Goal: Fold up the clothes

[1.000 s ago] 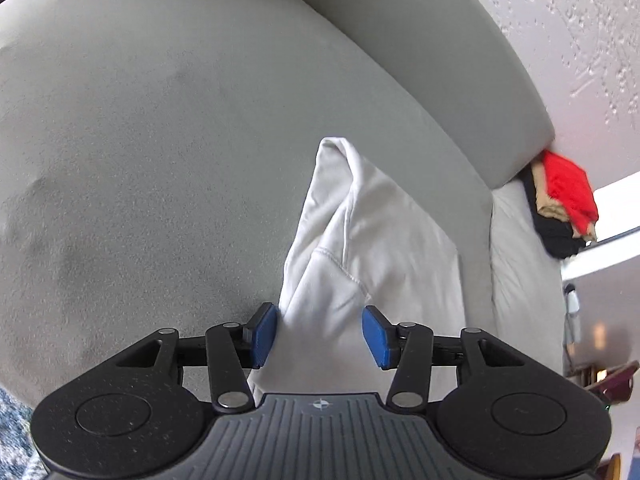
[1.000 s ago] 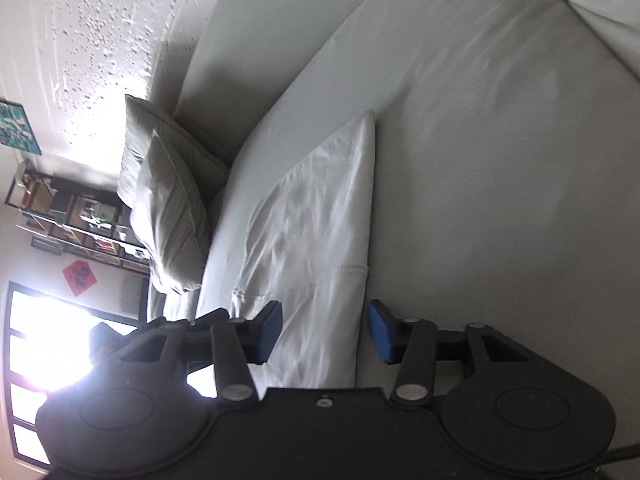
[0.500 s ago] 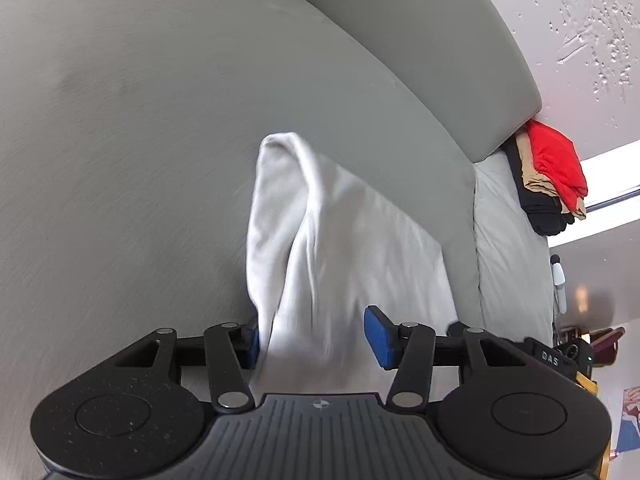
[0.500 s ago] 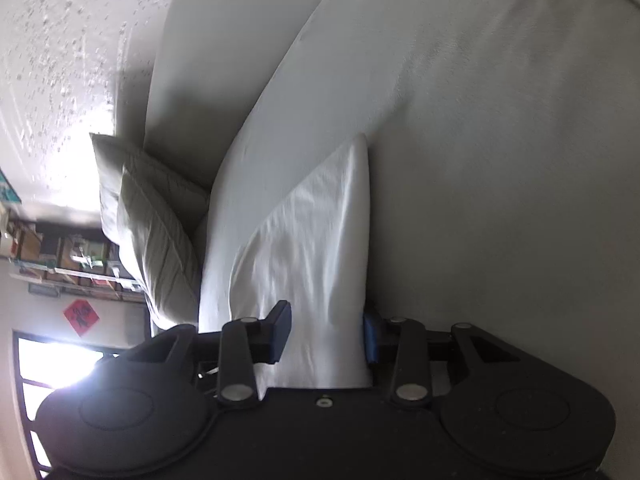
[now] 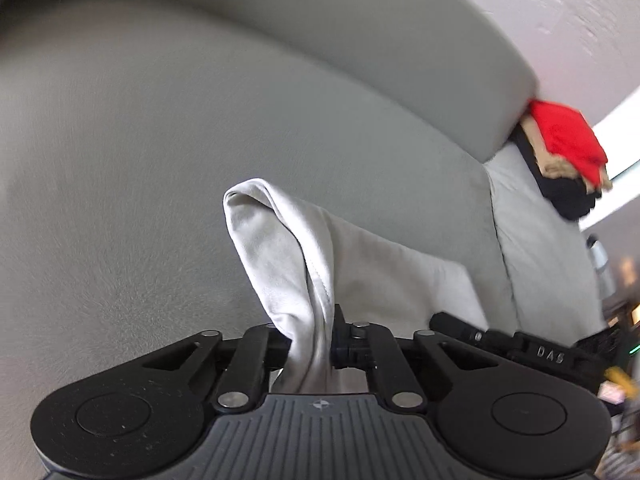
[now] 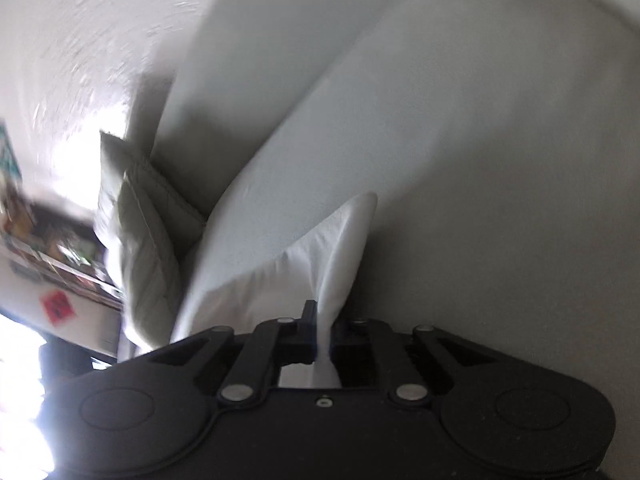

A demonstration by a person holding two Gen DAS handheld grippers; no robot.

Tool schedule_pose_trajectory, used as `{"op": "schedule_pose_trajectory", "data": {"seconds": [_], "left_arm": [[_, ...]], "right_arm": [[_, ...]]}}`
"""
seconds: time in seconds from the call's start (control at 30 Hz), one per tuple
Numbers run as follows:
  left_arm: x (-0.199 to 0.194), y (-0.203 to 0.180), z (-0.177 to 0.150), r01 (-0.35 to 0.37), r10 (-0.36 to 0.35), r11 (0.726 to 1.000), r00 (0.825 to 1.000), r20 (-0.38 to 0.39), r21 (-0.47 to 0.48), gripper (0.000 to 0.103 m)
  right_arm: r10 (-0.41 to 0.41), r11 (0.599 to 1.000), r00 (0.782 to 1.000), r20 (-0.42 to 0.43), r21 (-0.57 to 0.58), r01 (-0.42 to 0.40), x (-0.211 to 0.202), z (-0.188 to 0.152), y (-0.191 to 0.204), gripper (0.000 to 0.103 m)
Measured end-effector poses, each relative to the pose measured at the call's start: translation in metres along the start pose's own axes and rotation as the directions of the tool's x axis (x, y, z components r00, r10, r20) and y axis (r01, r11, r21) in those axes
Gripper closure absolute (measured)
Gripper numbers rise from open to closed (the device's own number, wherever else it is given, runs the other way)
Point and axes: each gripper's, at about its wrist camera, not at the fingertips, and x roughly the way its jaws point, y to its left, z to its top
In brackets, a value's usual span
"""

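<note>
Left wrist: one white garment [image 5: 288,264], both grippers clamped.

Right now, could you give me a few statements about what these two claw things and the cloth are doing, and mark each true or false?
1. The left gripper is shut on the white garment. True.
2. The right gripper is open and empty. False: it pinches the same white garment.
3. A folded pile topped in red sits on the sofa's far end. True.
4. The garment lies on a wooden table. False: it lies on a grey sofa.
</note>
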Motion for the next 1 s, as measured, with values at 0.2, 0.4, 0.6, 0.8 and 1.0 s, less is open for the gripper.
{"op": "schedule_pose_trajectory", "data": {"seconds": [0.2, 0.4, 0.6, 0.8, 1.0], "left_arm": [[-0.102, -0.075, -0.038, -0.116, 0.041, 0.966, 0.950, 0.311, 0.230, 0.097], [-0.167, -0.166, -0.063, -0.088, -0.115, 0.928, 0.857, 0.502, 0.362, 0.097], [-0.142, -0.271, -0.081, 0.020, -0.295, 0.862, 0.833, 0.468, 0.507, 0.097], [-0.064, -0.363, -0.091, 0.192, -0.389, 0.827, 0.873, 0.293, 0.528, 0.096], [0.013, -0.433, -0.094, 0.279, -0.410, 0.806, 0.900, 0.151, 0.522, 0.096]], "right_arm": [[0.053, 0.975, 0.982, 0.184, -0.223, -0.011, -0.092, -0.015, 0.060, 0.098], [0.098, 0.948, 0.895, 0.435, -0.315, 0.049, -0.217, -0.034, 0.092, 0.098], [-0.014, 0.929, 0.752, 0.659, -0.269, 0.253, -0.327, -0.043, 0.077, 0.098], [-0.209, 0.910, 0.655, 0.726, -0.101, 0.402, -0.399, -0.031, 0.014, 0.098], [-0.353, 0.890, 0.614, 0.706, 0.052, 0.452, -0.418, 0.001, -0.054, 0.098]]}}
